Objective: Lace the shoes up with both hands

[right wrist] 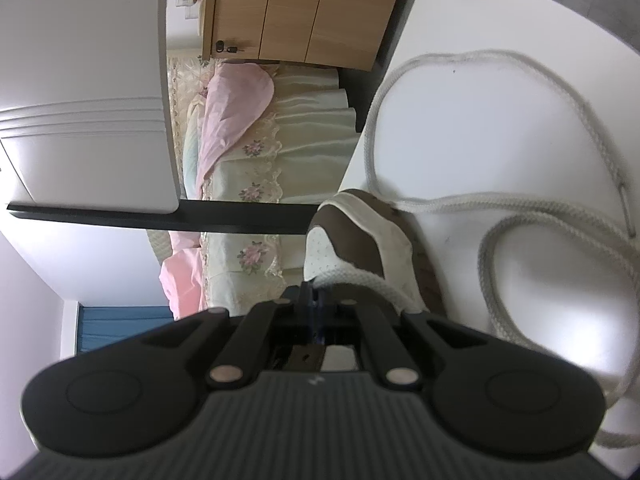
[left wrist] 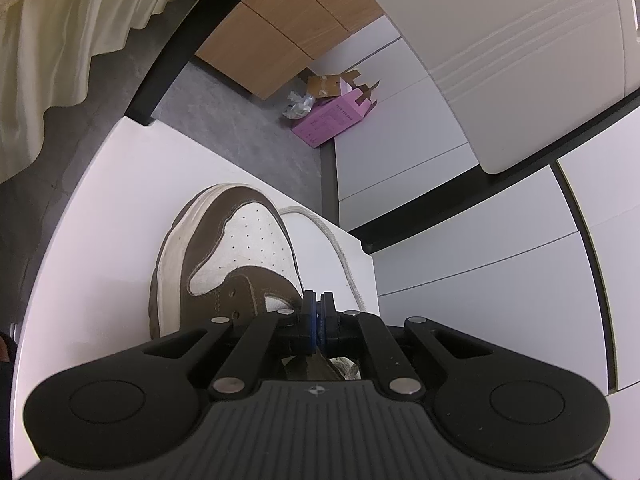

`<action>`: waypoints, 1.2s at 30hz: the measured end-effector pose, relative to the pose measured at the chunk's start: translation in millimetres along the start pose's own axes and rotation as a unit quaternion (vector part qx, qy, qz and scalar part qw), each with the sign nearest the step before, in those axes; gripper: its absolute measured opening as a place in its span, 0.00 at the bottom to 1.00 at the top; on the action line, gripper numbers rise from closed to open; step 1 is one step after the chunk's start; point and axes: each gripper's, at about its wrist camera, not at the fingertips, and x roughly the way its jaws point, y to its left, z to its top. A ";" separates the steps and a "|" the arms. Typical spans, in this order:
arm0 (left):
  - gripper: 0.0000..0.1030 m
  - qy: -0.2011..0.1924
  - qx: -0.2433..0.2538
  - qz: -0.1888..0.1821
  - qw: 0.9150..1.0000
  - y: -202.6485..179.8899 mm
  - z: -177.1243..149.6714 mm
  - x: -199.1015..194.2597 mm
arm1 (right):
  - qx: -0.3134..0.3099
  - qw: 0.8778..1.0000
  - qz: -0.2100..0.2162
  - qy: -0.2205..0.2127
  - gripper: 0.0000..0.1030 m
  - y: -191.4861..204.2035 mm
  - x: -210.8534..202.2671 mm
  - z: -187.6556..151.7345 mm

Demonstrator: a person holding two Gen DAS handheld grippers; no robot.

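I see a white tabletop (left wrist: 120,200) over grey floor (left wrist: 224,112), where a pink box (left wrist: 334,122) lies beside a wooden cabinet (left wrist: 280,28). My other view shows a bed (right wrist: 280,152) with a pink quilt (right wrist: 232,120)

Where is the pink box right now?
In the left wrist view, the pink box lies on the grey floor past the white table's far edge, beside the wooden cabinet and against the white drawer fronts.
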 end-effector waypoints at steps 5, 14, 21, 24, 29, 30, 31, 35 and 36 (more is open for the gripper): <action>0.03 -0.005 0.003 0.005 1.000 -0.9 0.2 2.5 | -0.009 1.000 -0.002 0.002 0.03 1.4 4.0 -0.4; 0.03 -0.006 0.011 0.008 1.000 -3.7 0.7 2.9 | 0.020 1.000 -0.008 -0.008 0.34 -6.4 -1.9 3.9; 0.03 -0.006 0.019 0.013 1.000 -7.6 1.8 5.0 | 0.070 0.997 -0.003 -0.025 0.11 -19.1 -3.4 3.5; 0.03 -0.004 0.021 0.014 1.000 -9.7 2.3 7.1 | 0.078 0.997 0.002 -0.024 0.06 -20.2 -1.2 1.9; 0.03 -0.003 0.025 0.015 1.000 -11.9 2.7 9.8 | 0.088 0.996 0.010 -0.021 0.03 -19.7 2.1 -2.7; 0.03 -0.004 0.022 0.015 1.000 -11.4 2.9 9.8 | 0.093 0.995 0.014 -0.021 0.03 -20.1 1.3 -2.8; 0.03 -0.004 0.021 0.015 1.000 -11.1 3.1 9.8 | 0.098 0.995 0.019 -0.022 0.03 -20.5 0.5 -3.0; 0.03 -0.003 0.022 0.013 1.000 -10.9 3.0 10.2 | 0.106 0.994 0.027 -0.016 0.03 -22.6 -1.4 -1.3; 0.03 -0.003 0.022 0.013 1.000 -10.9 2.8 10.3 | 0.108 0.994 0.028 -0.015 0.07 -23.3 -1.7 -0.6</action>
